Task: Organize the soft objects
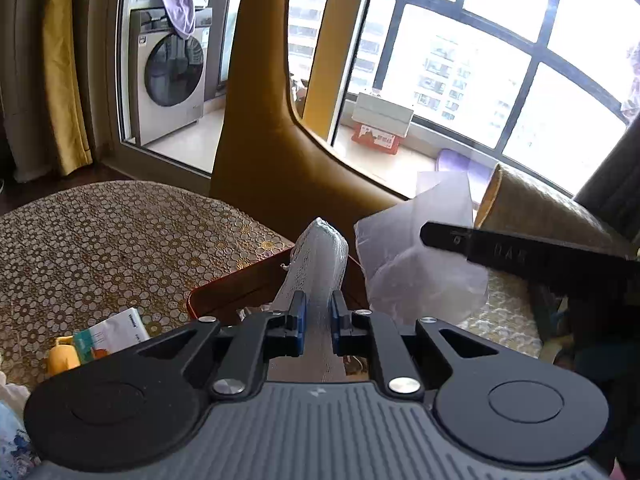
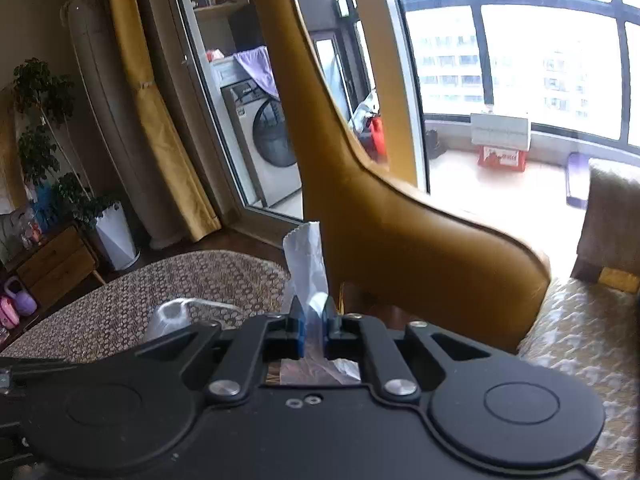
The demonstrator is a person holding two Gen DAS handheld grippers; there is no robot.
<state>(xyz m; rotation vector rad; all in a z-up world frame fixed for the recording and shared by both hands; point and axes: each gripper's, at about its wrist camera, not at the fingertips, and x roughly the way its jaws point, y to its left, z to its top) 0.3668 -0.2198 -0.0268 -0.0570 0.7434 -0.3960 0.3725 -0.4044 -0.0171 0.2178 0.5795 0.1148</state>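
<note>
My left gripper (image 1: 318, 312) is shut on a white foam net sleeve (image 1: 320, 252) that sticks up between its blue pads. To its right, a thin clear plastic bag (image 1: 420, 252) hangs in the air, with the other gripper's black finger (image 1: 480, 246) reaching across it. In the right wrist view my right gripper (image 2: 314, 322) is shut on that clear plastic bag (image 2: 306, 260), whose edge stands up above the pads. Both grippers are held above the table.
A round table with a flower-patterned cloth (image 1: 100, 240) lies below, with a wooden tray (image 1: 240, 284) and a small carton (image 1: 116, 332) on it. A mustard chair back (image 1: 260, 140) stands close behind. A cushioned seat (image 2: 580, 340) is at the right.
</note>
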